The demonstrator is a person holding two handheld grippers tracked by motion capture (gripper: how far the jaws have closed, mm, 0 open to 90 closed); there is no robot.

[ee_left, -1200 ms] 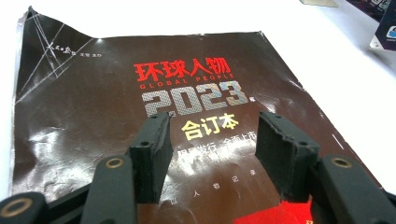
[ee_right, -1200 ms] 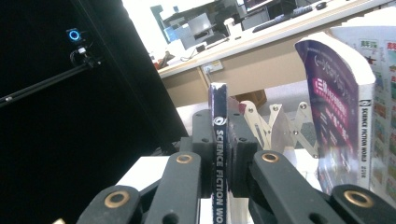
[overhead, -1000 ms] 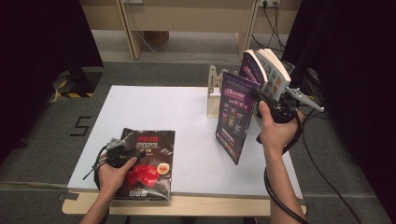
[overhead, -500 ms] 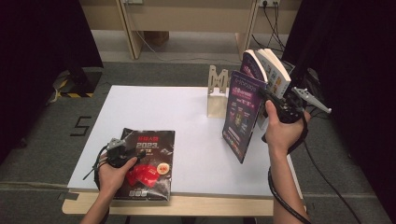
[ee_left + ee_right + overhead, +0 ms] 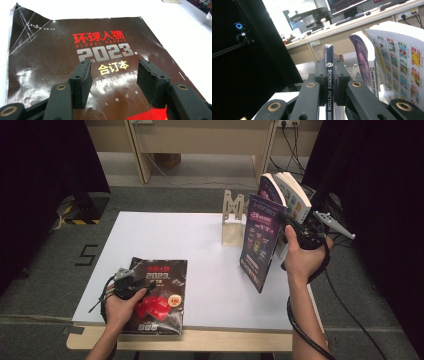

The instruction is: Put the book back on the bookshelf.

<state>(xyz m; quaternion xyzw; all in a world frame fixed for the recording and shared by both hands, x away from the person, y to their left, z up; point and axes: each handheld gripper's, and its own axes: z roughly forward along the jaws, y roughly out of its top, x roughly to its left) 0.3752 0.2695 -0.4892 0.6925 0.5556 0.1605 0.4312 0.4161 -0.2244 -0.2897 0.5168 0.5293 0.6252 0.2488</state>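
A magazine (image 5: 156, 295) lies flat on the tabletop (image 5: 200, 255) at its near left corner, with the left gripper (image 5: 125, 282) over its left part. A wooden stand (image 5: 233, 217) sits at the far right. Just right of it, the right gripper (image 5: 295, 227) holds a second magazine (image 5: 260, 242) upright in front of two leaning books (image 5: 285, 195)
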